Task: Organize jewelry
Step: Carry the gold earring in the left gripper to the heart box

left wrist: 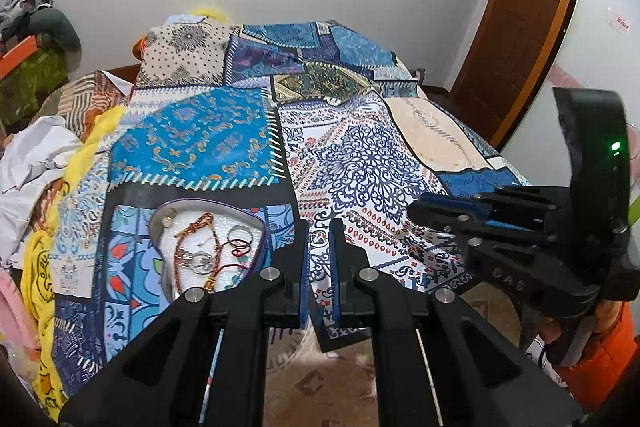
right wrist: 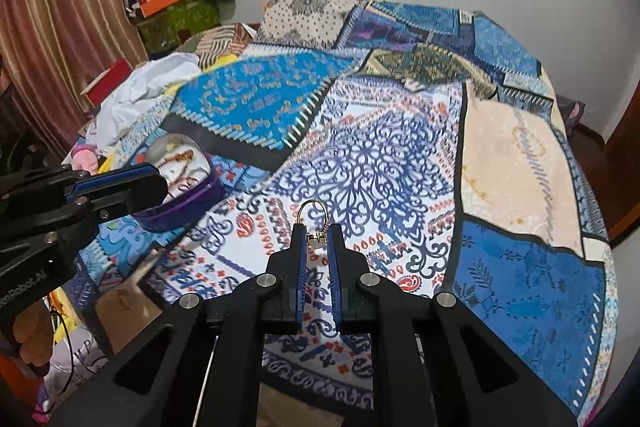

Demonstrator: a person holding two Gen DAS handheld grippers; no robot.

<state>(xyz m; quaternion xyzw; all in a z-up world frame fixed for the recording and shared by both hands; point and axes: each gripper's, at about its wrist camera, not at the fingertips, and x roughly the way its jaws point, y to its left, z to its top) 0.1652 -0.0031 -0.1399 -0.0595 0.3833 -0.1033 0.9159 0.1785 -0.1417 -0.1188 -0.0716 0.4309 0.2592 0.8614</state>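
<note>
Across a bed lies a patchwork quilt (right wrist: 380,163) in blue, white and cream, with white walls, a wooden door (left wrist: 520,15) and a striped curtain (right wrist: 60,7) around it. Printing on the left gripper (left wrist: 320,227) reads "Robot.AI"; its jaws are closed and empty. The right gripper (right wrist: 318,231) pinches a gold ring (right wrist: 313,213) over the quilt. A purple tray (left wrist: 262,239) near the left gripper holds the other jewelry (left wrist: 208,247).

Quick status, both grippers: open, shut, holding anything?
Left gripper: shut, nothing between its fingertips.
Right gripper: shut on the gold ring.
</note>
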